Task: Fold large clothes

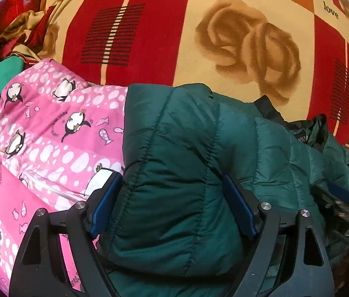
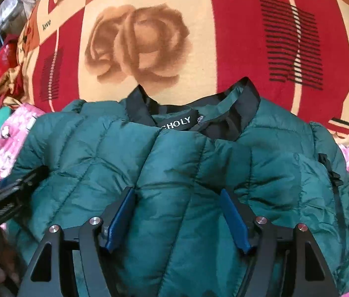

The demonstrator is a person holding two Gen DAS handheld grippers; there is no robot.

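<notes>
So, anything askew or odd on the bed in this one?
Nothing damaged. The green puffer jacket lies bunched and creased over the pink penguin quilt, collar rumpled, only partly folded. Loose clothes are heaped at the bedspread's corner.

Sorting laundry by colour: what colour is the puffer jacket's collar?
Black collar on the dark green jacket; clearest in the right wrist view.

Open patterned blanket (image 2: 224, 37) beyond the green jacket (image 2: 174, 173); pink quilt (image 1: 51, 136) crowding its left.
</notes>
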